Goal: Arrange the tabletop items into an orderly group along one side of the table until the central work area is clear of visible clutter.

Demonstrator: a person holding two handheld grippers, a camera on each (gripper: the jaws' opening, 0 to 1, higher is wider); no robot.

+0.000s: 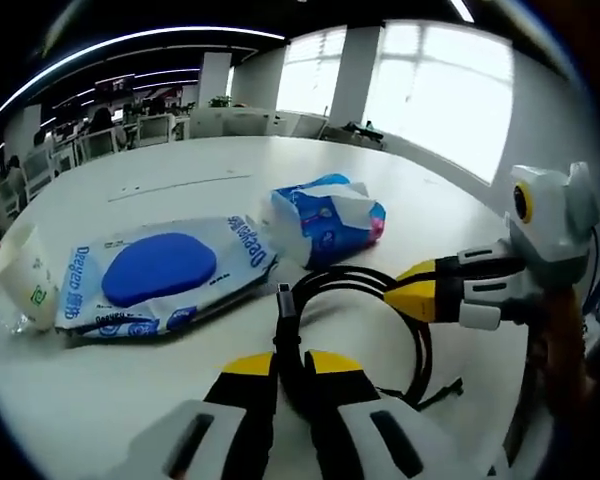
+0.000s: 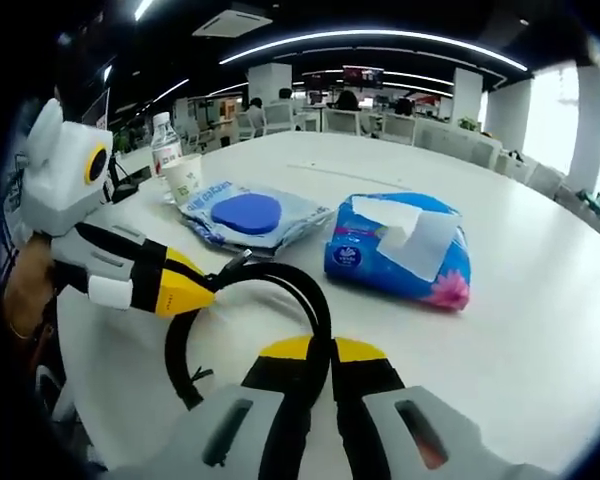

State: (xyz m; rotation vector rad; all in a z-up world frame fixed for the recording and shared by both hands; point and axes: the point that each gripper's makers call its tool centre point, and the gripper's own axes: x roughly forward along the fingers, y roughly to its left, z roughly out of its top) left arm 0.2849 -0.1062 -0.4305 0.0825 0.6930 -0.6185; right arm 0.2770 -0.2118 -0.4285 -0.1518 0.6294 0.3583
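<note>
A coiled black cable (image 1: 421, 350) lies on the white table (image 1: 180, 175) close in front of me. My left gripper (image 1: 291, 362) is shut on it just below its plug end (image 1: 284, 298). My right gripper (image 1: 416, 290) comes in from the right, shut on the far side of the coil. In the right gripper view the cable (image 2: 280, 272) runs up between the right gripper (image 2: 322, 350) jaws, and the left gripper (image 2: 195, 292) pinches the loop from the left. Behind the cable lie a flat wet wipes pack (image 1: 160, 270) with a blue lid and a blue tissue pack (image 1: 325, 220).
A paper cup (image 1: 22, 275) stands left of the wipes pack (image 2: 248, 212), and a water bottle (image 2: 163, 140) stands behind the cup (image 2: 184, 178). The tissue pack (image 2: 400, 250) lies right of the coil. Office desks and chairs fill the background.
</note>
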